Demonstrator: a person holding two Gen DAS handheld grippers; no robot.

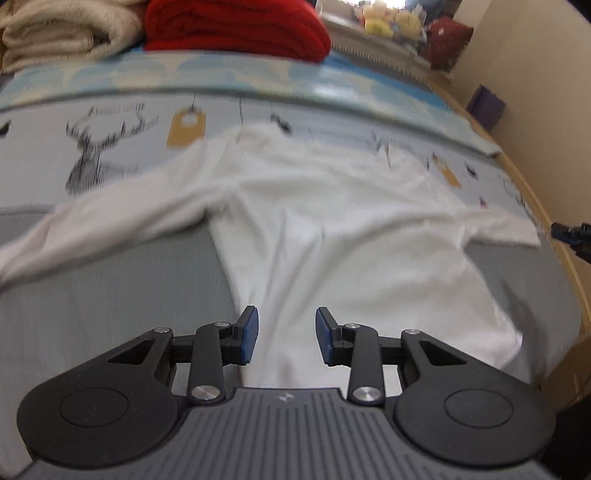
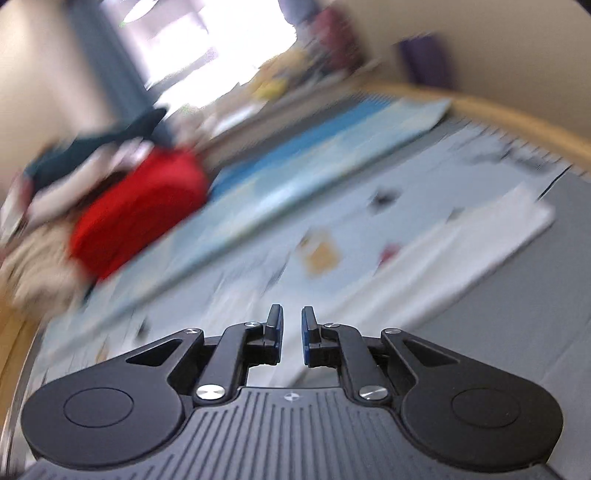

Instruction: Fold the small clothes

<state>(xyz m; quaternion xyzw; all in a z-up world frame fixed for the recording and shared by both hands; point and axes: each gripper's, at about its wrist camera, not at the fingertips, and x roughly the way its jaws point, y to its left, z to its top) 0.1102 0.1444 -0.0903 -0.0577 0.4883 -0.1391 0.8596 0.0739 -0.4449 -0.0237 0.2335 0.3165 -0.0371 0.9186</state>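
A white long-sleeved cotton shirt (image 1: 332, 221) is spread flat on the bed's grey printed cover (image 1: 92, 295), below a folded red blanket (image 1: 236, 29). The left tongs (image 1: 284, 336) are held parted and empty above the shirt's lower hem. The right tongs (image 2: 291, 336) are seen narrowly parted, nothing gripped, above 1 sleeve (image 2: 461, 254).

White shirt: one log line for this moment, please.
white shirt: spread on bed, unfolded | left gripper: open, empty, over hem | right gripper: slightly open, empty
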